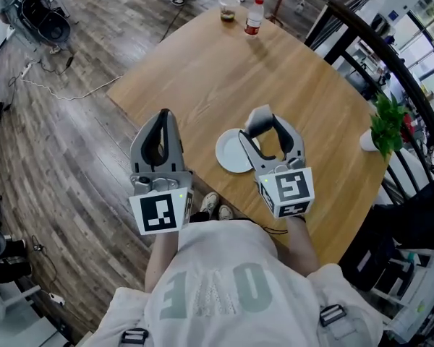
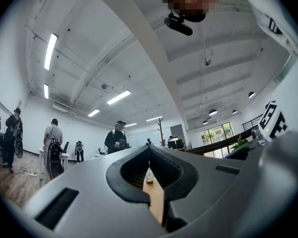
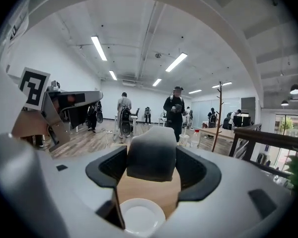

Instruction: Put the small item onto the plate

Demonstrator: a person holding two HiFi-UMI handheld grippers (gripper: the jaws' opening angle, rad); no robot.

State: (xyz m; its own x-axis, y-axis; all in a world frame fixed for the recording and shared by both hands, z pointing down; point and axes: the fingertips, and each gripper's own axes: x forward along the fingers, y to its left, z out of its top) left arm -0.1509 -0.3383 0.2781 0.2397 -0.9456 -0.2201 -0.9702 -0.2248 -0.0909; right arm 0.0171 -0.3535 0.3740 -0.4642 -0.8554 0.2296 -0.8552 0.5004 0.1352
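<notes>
A white round plate lies on the wooden table near its front edge. My right gripper is shut on a small grey block, held over the plate's far right rim. In the right gripper view the grey block fills the gap between the jaws of the right gripper, and the plate shows below it. My left gripper hovers over the table's left edge, shut and with nothing in it. In the left gripper view the left gripper shows only a thin slit between its jaws.
A cup and a red-capped bottle stand at the table's far end. A potted plant sits at the right edge by a black railing. People stand in the room behind. Cables lie on the floor to the left.
</notes>
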